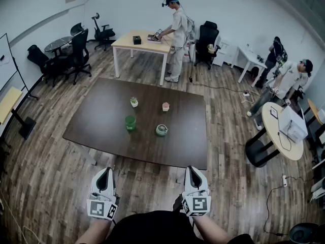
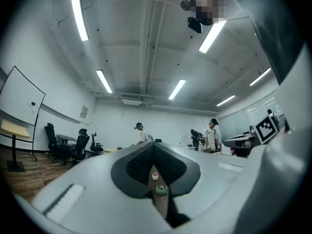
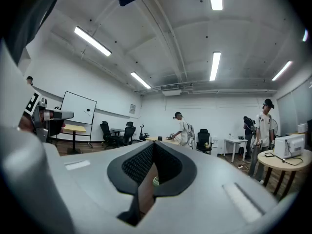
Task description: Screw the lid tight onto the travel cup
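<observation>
1. The green travel cup [image 1: 130, 123] is standing near the desk's [image 1: 101, 116] middle, its lid [image 1: 161, 130] lying apart to its right.
2. The left claw [image 1: 105, 173] and right claw [image 1: 193, 171] are hovering beyond the desk's near edge, well apart from both, each pressed together on nothing.

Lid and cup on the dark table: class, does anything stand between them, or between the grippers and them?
Nothing visible does. Only bare table separates lid and cup; the shut left gripper and right gripper have a clear line to both. A small plant and a pink item stand farther back.
</observation>
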Action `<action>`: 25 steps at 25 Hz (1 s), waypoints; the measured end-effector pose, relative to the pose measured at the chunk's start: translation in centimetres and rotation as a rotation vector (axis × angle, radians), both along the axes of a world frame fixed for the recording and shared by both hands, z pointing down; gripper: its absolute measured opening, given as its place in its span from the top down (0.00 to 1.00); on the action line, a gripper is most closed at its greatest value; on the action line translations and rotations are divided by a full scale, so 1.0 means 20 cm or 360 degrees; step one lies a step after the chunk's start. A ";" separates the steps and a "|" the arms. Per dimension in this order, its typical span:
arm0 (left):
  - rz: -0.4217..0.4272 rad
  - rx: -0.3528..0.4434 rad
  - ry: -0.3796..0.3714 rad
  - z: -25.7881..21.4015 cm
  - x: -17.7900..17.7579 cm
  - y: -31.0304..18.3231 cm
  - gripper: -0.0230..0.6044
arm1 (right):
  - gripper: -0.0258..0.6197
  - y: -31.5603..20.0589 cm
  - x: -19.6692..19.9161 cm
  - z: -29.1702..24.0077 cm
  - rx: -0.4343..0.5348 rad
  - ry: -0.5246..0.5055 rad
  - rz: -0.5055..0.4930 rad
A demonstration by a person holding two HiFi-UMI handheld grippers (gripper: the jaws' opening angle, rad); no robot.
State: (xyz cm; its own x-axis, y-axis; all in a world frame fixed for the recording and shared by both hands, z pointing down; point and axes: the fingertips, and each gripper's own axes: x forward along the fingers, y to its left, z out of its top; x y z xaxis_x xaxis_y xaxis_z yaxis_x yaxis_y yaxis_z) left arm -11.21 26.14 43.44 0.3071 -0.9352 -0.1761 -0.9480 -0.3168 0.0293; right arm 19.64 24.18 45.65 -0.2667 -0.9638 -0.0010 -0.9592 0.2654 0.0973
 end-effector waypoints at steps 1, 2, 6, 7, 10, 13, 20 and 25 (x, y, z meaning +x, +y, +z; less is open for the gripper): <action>0.0001 -0.0002 -0.0001 0.00 0.01 0.00 0.97 | 0.95 0.00 0.00 0.00 0.0001 0.0001 0.0001; 0.0002 -0.0004 -0.0001 0.00 0.01 0.00 0.97 | 0.95 0.00 0.01 0.00 0.0002 0.0001 0.0001; 0.0014 -0.0012 -0.0005 0.00 0.03 0.02 0.97 | 0.95 0.02 0.01 -0.01 -0.0005 0.0000 -0.0001; 0.0016 -0.0012 -0.0005 -0.01 0.03 0.02 0.97 | 0.95 0.03 0.01 -0.01 -0.0008 0.0000 0.0001; 0.0030 -0.0010 -0.0007 0.00 0.03 0.02 0.97 | 0.95 0.04 0.01 0.01 -0.0012 0.0007 0.0011; 0.0037 -0.0017 -0.0008 0.01 0.02 0.02 0.97 | 0.95 0.04 -0.01 0.02 -0.0011 -0.0029 -0.0035; 0.0069 -0.0030 0.0014 0.04 0.07 -0.01 0.97 | 0.95 0.08 0.03 -0.01 0.0033 -0.0088 -0.0036; 0.0083 -0.0037 0.0028 0.05 0.14 -0.04 0.97 | 0.95 0.07 0.11 0.01 0.0024 -0.0078 -0.0002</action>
State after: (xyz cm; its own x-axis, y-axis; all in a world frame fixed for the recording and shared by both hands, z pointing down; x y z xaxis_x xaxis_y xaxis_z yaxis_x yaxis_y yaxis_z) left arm -8.48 25.25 44.40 0.3526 -0.9219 -0.1605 -0.9295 -0.3648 0.0536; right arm 21.89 25.58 45.87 -0.2673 -0.9632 -0.0286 -0.9626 0.2655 0.0544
